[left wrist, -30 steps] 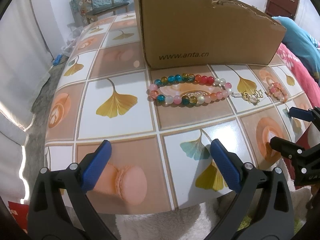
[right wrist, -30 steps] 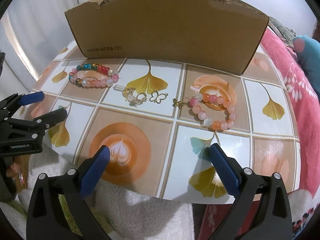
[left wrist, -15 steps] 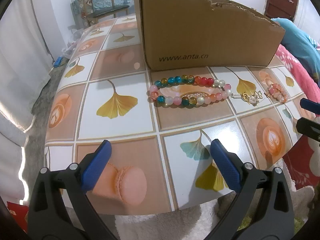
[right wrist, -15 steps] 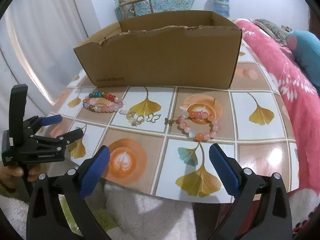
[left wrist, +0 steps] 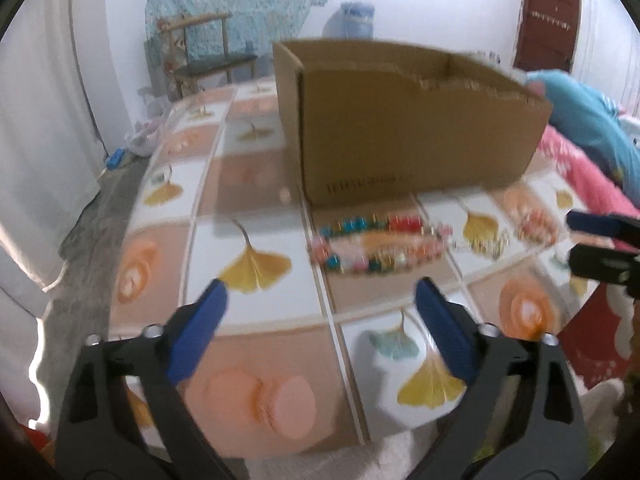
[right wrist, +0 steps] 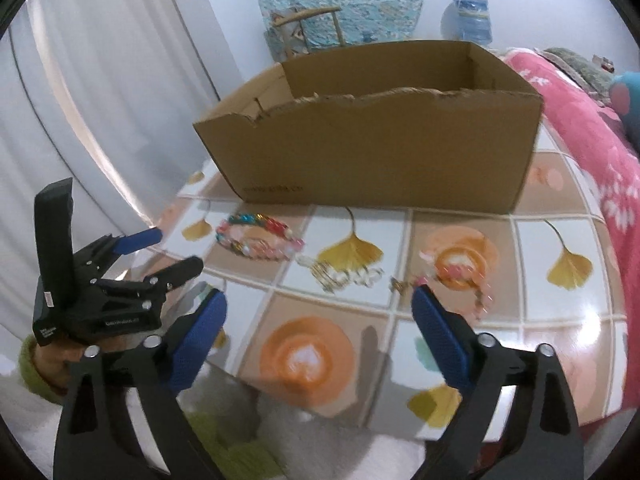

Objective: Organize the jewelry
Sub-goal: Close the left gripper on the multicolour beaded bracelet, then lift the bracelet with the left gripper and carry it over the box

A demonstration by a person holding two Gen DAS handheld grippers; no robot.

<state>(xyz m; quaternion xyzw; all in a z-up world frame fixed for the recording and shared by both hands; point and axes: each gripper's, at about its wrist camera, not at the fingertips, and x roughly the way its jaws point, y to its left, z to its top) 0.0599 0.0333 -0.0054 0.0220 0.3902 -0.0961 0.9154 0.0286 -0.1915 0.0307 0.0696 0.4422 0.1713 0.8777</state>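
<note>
Both of my grippers hang above the near edge of the tiled table [right wrist: 560,232], each spread wide with nothing between its blue pads. In the left wrist view, my left gripper [left wrist: 320,308] fills the lower frame, and the multicolored bead bracelet [left wrist: 378,246] lies just right of center, blurred by motion, close in front of the cardboard box [left wrist: 420,136] that takes up the upper middle. The pink bead bracelet [left wrist: 538,226] sits at the right, near the tips of my right gripper [left wrist: 580,238] entering from the right edge. Small gold pieces [left wrist: 486,242] lie between the two bracelets; I cannot make out their shapes. In the right wrist view, my right gripper [right wrist: 320,308] spans the bottom, the pink bracelet lies just above its right pad, and the open-topped box stands upper center. My left gripper shows at left center, also open and holding nothing.
</note>
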